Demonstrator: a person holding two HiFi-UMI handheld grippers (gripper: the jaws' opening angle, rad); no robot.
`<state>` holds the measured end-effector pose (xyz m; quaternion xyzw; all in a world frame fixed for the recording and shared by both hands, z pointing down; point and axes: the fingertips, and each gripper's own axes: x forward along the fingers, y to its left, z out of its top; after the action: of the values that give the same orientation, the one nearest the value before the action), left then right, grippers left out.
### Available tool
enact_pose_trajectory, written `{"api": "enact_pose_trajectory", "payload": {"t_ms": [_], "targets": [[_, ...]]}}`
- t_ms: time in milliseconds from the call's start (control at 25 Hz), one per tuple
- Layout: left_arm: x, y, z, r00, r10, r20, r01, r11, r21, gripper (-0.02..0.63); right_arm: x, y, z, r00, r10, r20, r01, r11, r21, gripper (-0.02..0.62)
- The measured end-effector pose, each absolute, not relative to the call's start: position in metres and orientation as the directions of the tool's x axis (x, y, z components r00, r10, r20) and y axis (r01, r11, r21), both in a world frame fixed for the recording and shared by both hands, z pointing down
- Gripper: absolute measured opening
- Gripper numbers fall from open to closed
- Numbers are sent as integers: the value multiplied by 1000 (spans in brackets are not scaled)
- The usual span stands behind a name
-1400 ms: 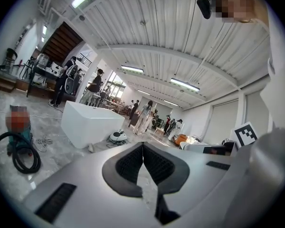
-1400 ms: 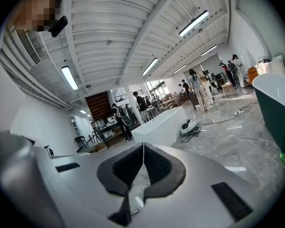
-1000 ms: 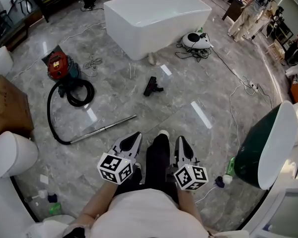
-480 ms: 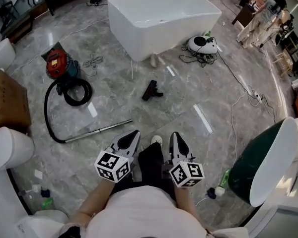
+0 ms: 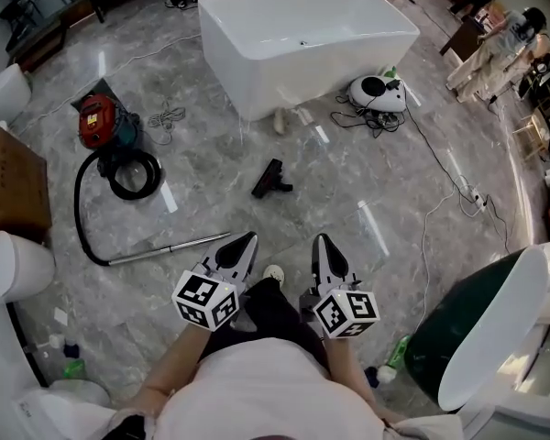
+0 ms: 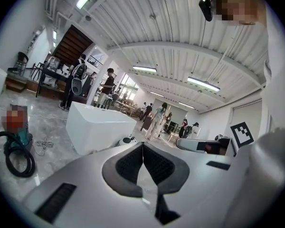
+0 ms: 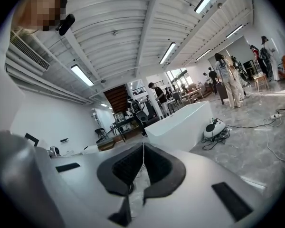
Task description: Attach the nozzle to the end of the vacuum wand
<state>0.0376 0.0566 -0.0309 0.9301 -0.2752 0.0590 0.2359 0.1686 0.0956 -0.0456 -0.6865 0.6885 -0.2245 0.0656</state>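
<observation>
Step in hand: approach, by my reading. Nothing is picked up and the two parts lie unjoined on the marble floor.
Left gripper (image 5: 246, 239): jaws pressed together with nothing between them; it is held out low in front of the person, pointing toward the far side.
Right gripper (image 5: 319, 241): the same, jaws closed flat and empty; it sits just right of the person's leg, level with the left one.
Nozzle (image 5: 267, 179): a small black floor nozzle lying on the floor, far of both grippers, between them and the white bathtub (image 5: 304, 37).
Vacuum wand (image 5: 170, 248): a silver tube lying flat, left of the left gripper. Its free end points right and, in the head view, ends just left of that gripper's tip. How high the gripper hangs above it I cannot tell.
Hose (image 5: 80, 211): black, joined to the wand's left end; it curves away far to the red canister vacuum (image 5: 101, 122) and coils beside it.
Gap to close: the nozzle lies well apart from the wand's free end, far and a little right of it.
Next move calls for: both sets of jaws to open. Likely one gripper takes the nozzle and the other lifts the wand near its free end. The nozzle's socket then has to line up with the tube.
Watch for: the hose dragging on the wand as it lifts, and the round tube rolling in the grip.
</observation>
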Motion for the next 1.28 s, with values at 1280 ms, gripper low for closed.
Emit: {"api": "enact_pose_trajectory", "payload": {"t_ms": [1280], "targets": [[67, -15, -6, 743, -602, 293, -669, -660, 340, 9, 220, -21, -12, -161, -958, 239, -930, 67, -362, 17]]}}
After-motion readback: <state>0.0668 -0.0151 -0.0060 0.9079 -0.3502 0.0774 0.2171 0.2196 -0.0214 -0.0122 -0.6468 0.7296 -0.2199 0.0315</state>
